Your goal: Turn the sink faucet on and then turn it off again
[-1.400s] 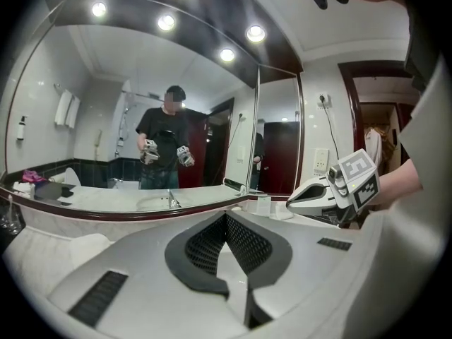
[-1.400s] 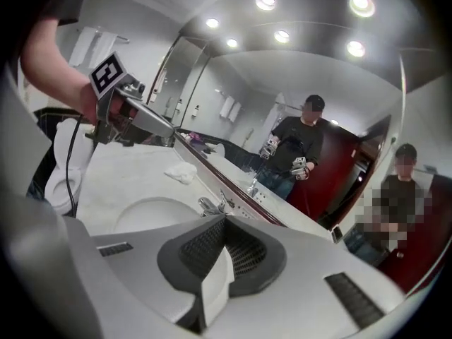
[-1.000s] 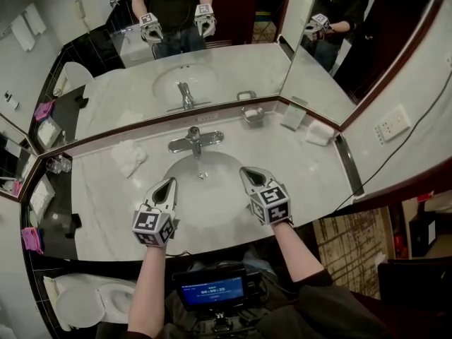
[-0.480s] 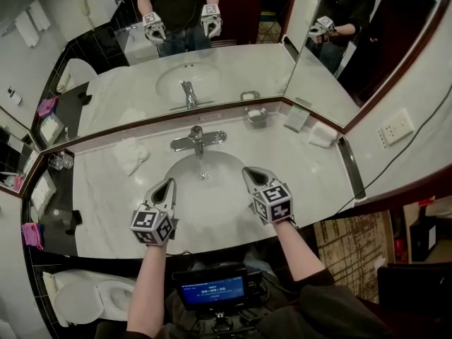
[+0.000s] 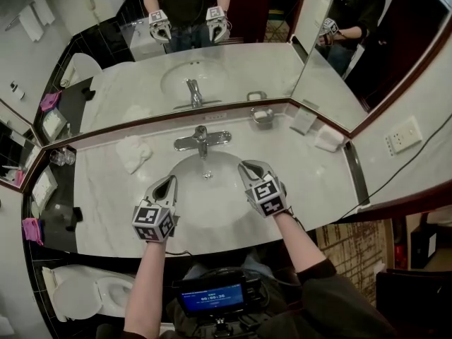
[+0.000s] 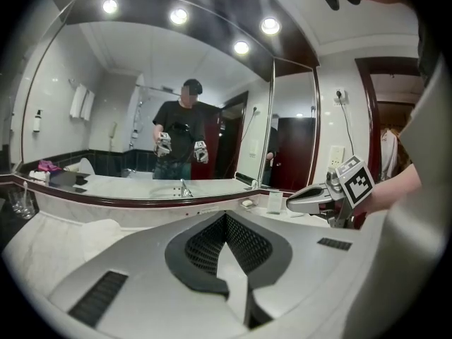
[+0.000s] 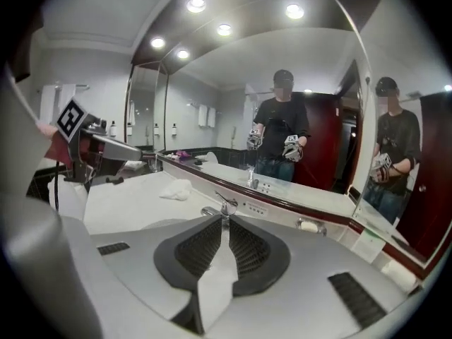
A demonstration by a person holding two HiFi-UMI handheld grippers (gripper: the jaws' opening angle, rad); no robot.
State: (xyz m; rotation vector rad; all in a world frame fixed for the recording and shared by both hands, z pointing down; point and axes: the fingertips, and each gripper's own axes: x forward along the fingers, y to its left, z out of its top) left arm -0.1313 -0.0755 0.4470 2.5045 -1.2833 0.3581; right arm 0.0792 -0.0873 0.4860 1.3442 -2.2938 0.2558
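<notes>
The chrome faucet (image 5: 202,140) stands at the back of the oval sink (image 5: 185,168), with no water visible. My left gripper (image 5: 170,181) hovers over the basin's left front, jaws shut and empty (image 6: 226,216). My right gripper (image 5: 248,166) hovers over the basin's right side and points toward the faucet (image 7: 219,205), well short of it. Its jaws (image 7: 224,222) have just been opening and stand a narrow crack apart with nothing between them. Each gripper shows in the other's view: the right gripper (image 6: 311,198), the left gripper (image 7: 106,142).
A crumpled white towel (image 5: 132,152) lies left of the faucet, and glasses (image 5: 62,157) stand at the far left. A soap dish (image 5: 262,116), a folded card (image 5: 305,121) and a white packet (image 5: 330,138) sit at the back right. Mirrors rise behind the marble counter (image 5: 311,175).
The right gripper has edged forward and left toward the faucet and rolled a little. The left gripper has barely shifted.
</notes>
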